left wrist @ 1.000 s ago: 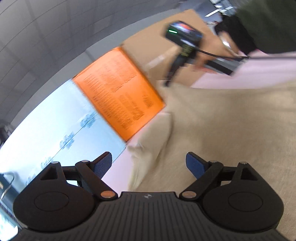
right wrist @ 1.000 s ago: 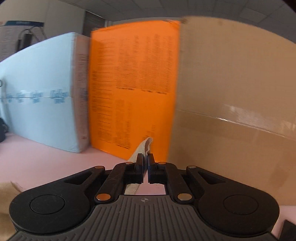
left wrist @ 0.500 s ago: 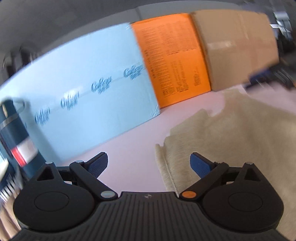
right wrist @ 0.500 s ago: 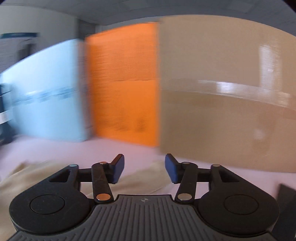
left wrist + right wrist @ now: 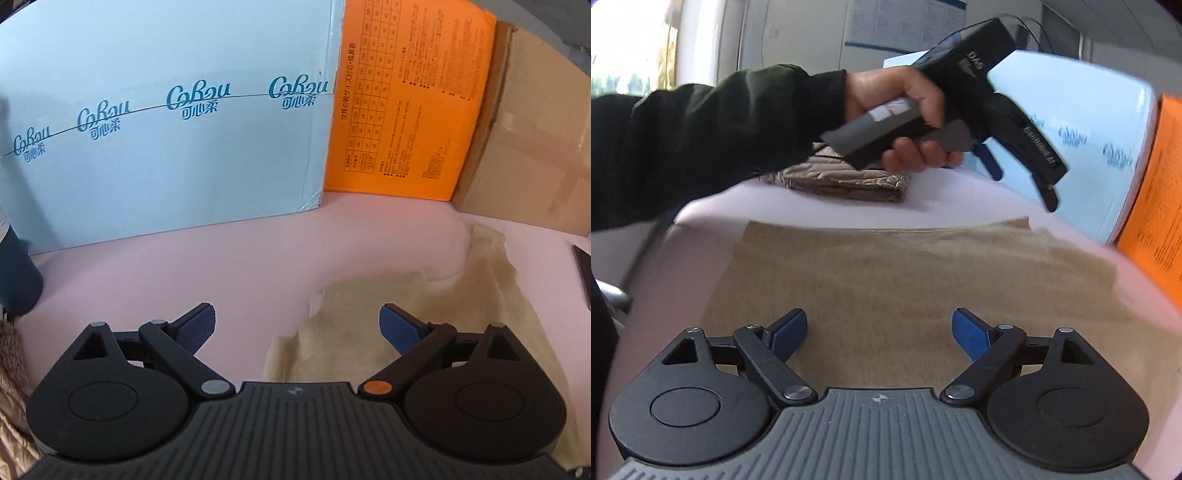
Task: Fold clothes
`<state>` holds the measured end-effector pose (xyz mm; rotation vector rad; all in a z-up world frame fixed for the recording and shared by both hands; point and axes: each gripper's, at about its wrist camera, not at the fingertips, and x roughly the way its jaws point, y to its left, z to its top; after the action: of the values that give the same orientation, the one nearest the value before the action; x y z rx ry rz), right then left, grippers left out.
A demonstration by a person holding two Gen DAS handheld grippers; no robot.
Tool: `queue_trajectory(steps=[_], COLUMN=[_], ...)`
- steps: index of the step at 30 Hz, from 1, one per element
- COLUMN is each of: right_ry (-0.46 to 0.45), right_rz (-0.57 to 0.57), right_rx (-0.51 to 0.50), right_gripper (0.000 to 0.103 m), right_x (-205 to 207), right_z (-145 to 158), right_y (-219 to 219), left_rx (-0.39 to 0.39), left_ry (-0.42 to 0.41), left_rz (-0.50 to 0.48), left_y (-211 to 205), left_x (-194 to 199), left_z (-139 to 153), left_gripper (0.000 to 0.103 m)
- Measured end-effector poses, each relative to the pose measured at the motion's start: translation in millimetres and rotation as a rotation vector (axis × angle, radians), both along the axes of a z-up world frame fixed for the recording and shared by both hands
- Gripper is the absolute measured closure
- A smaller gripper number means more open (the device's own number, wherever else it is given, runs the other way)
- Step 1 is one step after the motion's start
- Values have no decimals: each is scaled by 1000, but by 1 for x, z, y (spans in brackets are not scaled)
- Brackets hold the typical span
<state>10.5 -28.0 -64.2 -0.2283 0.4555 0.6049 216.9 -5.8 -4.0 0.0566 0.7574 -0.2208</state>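
Since a second ago: both wrist views have swung round; the right gripper, then pinched on a beige edge in front of the orange box, has let it go, and its jaws have just been opening.
Left wrist view, gripper: the left gripper has its jaws spread wide, blue pads well apart, nothing between them; it hangs over the near edge of the cloth.
Left wrist view, garment: the beige garment lies rumpled on the pink surface, to the right and under the right-hand finger.
Left wrist view, backdrop: a pale blue box, an orange box and a brown carton stand side by side behind the surface.
Right wrist view, gripper: jaws wide, nothing between the pads, held over the beige garment.
Right wrist view, garment: it lies flat, spread across the pink surface.
Right wrist view, other hand: the person's left hand, in a dark sleeve, holds the left gripper's handle above the cloth's far edge.
Right wrist view, beyond: a folded quilted garment rests at the far side.
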Motion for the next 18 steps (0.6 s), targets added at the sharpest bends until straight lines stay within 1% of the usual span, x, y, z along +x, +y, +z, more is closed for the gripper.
queue_trajectory(steps=[2,4,5,7,8,9,10,11,12,13,15,17,18], right_ry=[36,51,56,57,54,51,51,52,53,54,58,64,67], right_rz=[-1,9,18,29,29,27,26,25,24,23,20,10,5], right_rx=[73,130,152,181,189,192,192,191,189,190,198,219,229], right_gripper=[15,15,14,10,7,7,5,5,4,4,4,4,4], right_x=[3,7,8,12,13,13,12,11,11,11,12,14,15], right_z=[2,3,4,7,8,8,8,8,8,8,8,8,8], right_y=[-13,-23,-26,-31,-33,-33,-32,-32,-31,-31,-32,-35,-36], left_rx=[55,126,144,128,73,13,-30,-25,-21,-16,-7,12,39], left_ry=[21,65,95,175,196,201,196,167,138,108,37,-58,-123], left_rz=[45,91,94,51,12,-29,-65,-86,-106,-124,-153,-217,-271], left_y=[-11,-20,-23,-30,-31,-31,-33,-38,-43,-47,-52,-53,-55], left_x=[23,43,49,54,51,46,40,32,25,18,3,-19,-34], left_z=[-7,-19,-24,-33,-35,-35,-34,-33,-32,-30,-25,-19,-16], left_gripper=[7,7,7,7,7,9,30,53,98,96,96,96,96])
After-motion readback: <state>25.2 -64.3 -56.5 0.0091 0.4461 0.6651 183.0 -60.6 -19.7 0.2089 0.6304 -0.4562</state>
